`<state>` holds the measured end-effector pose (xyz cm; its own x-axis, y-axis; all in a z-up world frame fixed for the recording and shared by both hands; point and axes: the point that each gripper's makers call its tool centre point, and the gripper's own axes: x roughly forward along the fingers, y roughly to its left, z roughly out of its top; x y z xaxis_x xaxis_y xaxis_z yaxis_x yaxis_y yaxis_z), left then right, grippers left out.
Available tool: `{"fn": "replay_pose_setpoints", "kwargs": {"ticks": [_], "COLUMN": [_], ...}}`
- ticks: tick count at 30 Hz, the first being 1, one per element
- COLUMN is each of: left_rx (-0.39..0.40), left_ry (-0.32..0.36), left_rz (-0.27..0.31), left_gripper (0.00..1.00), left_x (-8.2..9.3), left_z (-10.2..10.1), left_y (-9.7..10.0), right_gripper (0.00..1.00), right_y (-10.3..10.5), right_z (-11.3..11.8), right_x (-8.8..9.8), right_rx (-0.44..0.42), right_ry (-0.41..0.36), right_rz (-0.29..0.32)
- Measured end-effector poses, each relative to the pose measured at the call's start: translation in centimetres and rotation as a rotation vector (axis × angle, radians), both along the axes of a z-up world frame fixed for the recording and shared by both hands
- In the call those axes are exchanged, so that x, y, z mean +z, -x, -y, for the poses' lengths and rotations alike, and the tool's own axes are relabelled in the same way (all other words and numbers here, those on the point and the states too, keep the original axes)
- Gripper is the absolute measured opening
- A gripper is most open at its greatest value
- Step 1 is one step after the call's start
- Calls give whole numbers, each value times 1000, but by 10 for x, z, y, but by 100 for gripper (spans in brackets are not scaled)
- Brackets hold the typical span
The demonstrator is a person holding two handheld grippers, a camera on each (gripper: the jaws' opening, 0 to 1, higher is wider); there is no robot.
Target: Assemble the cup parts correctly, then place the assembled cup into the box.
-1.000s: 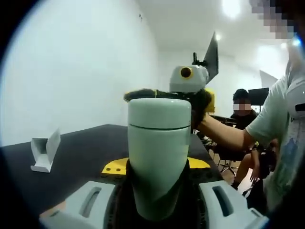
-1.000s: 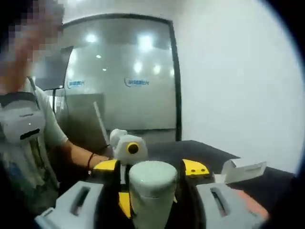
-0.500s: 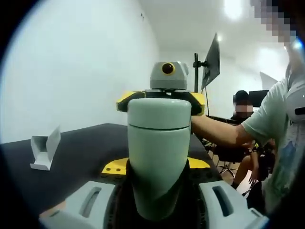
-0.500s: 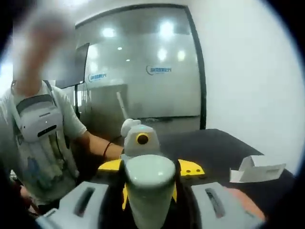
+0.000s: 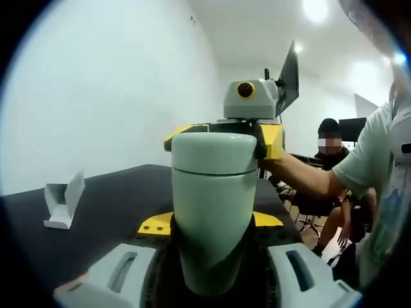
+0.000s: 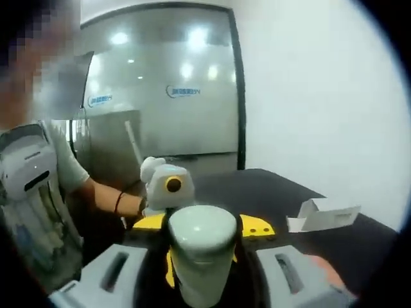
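A pale green cup (image 5: 213, 212) with its lid (image 5: 214, 151) seated on top stands between the jaws of my left gripper (image 5: 212, 222), which is shut on its body. Beyond the lid, my right gripper (image 5: 225, 133) faces me, its yellow-tipped jaws closed around the lid end. In the right gripper view the same cup (image 6: 200, 247) points away end-on, gripped by my right gripper (image 6: 202, 226), and the left gripper (image 6: 168, 192) holds it from the far side. A small white box (image 5: 62, 205) lies open on the black table (image 5: 115, 205), also seen as the box (image 6: 323, 215).
A person's arm (image 5: 302, 179) reaches in behind the right gripper. Another person sits at a desk (image 5: 329, 144) in the back. A monitor on a stand (image 5: 287, 77) rises behind. A glass wall (image 6: 173, 109) and a white wall border the table (image 6: 257, 192).
The right gripper has turned about the cup's lid end, swinging left and then back to the right. The cup has stayed in my left jaws.
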<state>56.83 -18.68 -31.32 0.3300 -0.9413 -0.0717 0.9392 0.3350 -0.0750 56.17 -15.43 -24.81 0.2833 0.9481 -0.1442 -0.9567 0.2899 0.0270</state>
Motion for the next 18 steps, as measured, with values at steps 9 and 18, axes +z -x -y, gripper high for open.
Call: {"fn": "replay_pose_setpoints", "kwargs": {"ticks": [9, 18], "left_rx": [4, 6], "left_ry": [-6, 14], "left_rz": [9, 26], "left_gripper": [37, 38], "left_x": [0, 1], "left_z": [0, 0], "left_y": [2, 2], "right_gripper": [37, 40], "right_y": [-1, 1], "right_z": [4, 8], "right_x": [1, 4], "right_rx": [-174, -145], "right_ry": [-4, -43], "right_rz": [18, 60]}}
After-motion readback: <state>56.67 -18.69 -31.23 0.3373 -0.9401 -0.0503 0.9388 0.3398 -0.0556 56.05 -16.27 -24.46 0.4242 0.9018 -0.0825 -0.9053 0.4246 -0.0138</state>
